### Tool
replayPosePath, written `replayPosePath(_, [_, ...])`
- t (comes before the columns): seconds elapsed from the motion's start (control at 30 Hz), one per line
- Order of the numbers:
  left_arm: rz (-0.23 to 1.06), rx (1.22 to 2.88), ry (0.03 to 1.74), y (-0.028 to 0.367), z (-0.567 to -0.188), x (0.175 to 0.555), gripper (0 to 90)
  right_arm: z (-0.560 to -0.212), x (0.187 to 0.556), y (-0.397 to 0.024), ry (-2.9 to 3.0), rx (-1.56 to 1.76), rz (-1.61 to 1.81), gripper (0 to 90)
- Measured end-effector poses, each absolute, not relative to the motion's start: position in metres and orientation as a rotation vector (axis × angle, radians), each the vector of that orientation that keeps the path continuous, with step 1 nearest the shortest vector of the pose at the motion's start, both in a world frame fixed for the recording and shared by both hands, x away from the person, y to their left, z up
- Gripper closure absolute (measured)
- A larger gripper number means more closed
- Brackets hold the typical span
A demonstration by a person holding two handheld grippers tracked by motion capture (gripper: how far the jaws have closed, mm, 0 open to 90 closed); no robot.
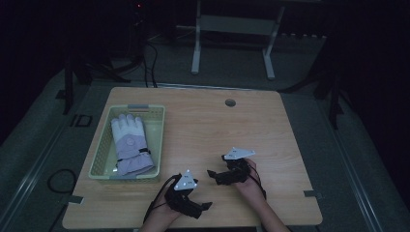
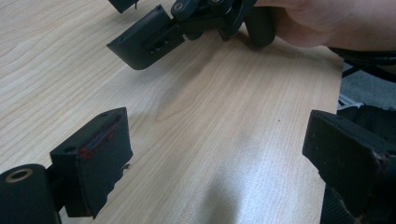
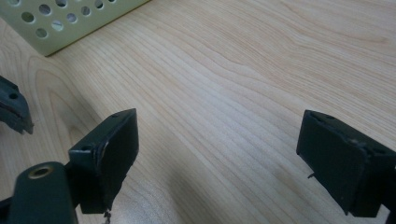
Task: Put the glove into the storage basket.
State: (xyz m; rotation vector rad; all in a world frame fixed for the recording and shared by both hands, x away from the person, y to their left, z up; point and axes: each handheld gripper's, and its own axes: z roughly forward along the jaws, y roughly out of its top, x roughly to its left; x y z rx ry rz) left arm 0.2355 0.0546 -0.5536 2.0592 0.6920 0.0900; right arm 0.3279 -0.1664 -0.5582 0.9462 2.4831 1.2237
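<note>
High view: left tongs (image 1: 205,207) and right tongs (image 1: 211,174) low near the worktop (image 1: 270,145) front edge, glove (image 1: 129,144) in basket (image 1: 155,140) at left; left gripper view: jaws released over bare wood, right edge close; right gripper view: jaws released, basket corner ahead.

White-and-lilac glove (image 1: 129,144), flat, fingers away, inside pale-green basket (image 1: 155,140)

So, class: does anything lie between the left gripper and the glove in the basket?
Only the basket's near wall. The left gripper sits open on bare table, and the glove lies inside the basket, uncovered from above.
</note>
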Motion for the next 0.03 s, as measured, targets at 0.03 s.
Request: replayPosePath(0.03, [0.084,2.063,0.692,0.0546,-0.5540,0.2355,8.2,-0.5584,0.3279,-0.1664,2.482,0.946,1.224,12.9])
